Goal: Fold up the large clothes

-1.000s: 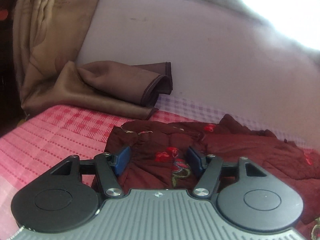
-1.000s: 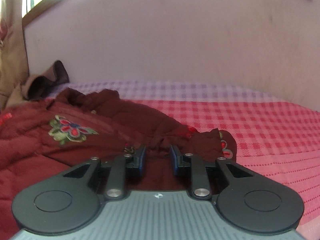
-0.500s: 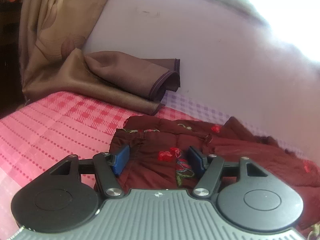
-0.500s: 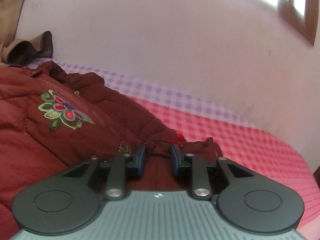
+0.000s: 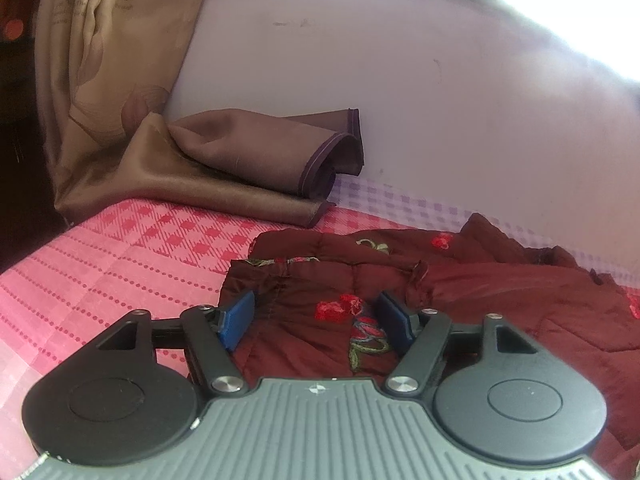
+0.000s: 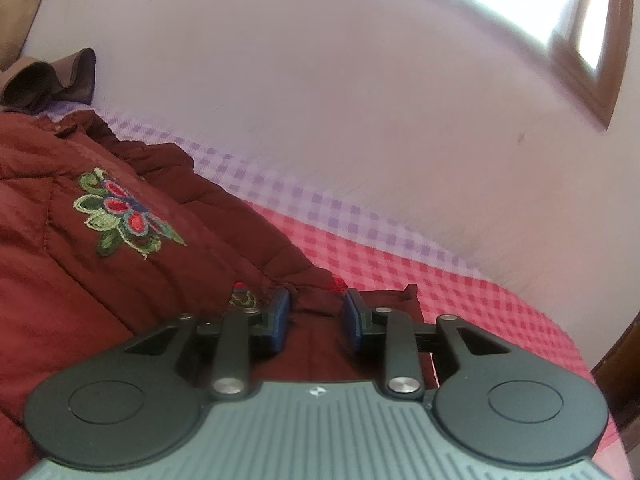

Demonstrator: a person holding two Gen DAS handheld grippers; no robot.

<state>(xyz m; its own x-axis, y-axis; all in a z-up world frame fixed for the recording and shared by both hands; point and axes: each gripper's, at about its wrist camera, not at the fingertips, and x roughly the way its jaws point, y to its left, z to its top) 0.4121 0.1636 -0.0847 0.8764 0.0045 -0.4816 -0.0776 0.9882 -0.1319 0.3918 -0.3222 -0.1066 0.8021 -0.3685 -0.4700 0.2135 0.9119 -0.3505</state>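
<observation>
Garment [image 5: 320,320] apparently between parted fingers [image 5: 238,320]

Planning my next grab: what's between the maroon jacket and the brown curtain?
Only bare pink checked bedsheet separates maroon jacket from brown curtain, seen in the left wrist view.

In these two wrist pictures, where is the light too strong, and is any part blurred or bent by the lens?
Left wrist view: the upper right corner is blown out to white; the wall curves from fisheye distortion, while the maroon garment stays fairly sharp. Right wrist view: glare washes out the window at the top, the checked bedsheet tilts and smears slightly near the wall, and the embroidered flower is clear.
</observation>
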